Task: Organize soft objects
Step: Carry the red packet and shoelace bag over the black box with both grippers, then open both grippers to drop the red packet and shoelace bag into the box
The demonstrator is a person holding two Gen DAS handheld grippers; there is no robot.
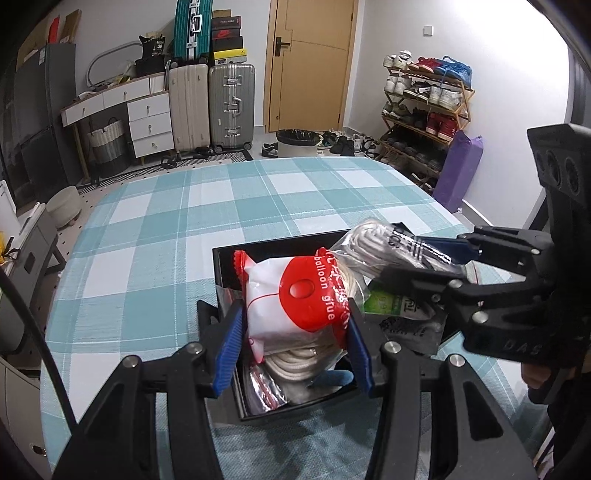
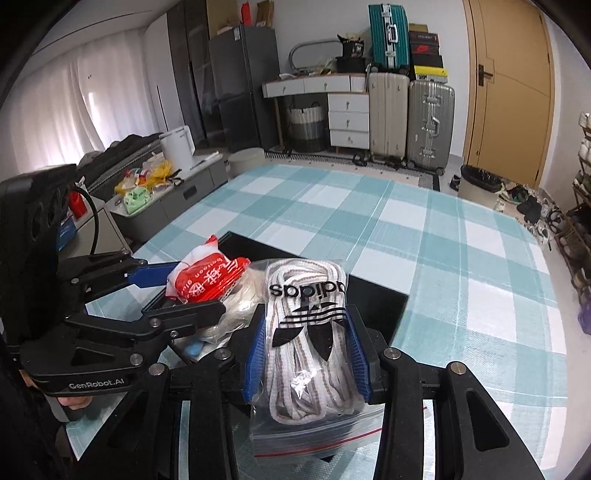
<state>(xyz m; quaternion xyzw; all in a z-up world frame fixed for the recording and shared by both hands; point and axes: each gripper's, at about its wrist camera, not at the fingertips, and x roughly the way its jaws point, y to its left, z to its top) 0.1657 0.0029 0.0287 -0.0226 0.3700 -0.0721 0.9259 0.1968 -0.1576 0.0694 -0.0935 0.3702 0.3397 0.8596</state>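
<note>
The clear zip bag of striped white laces (image 2: 308, 343) lies lengthwise along the right gripper (image 2: 306, 354), clamped between its blue pads above the open black box (image 2: 384, 306). The left gripper (image 1: 295, 332), angled downward, grips the red-and-white balloon-glue packet (image 1: 291, 302) over that box

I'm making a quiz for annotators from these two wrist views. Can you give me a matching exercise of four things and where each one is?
Things:
1. balloon glue packet
2. zip bag of shoelaces
3. black box
4. teal suitcase

Places:
A. on the checked tablecloth
B. between the right gripper's pads
C. stacked on the upright suitcases
D. between the left gripper's pads

Pairs: 1-D, 2-B, 3-A, 4-C
</note>
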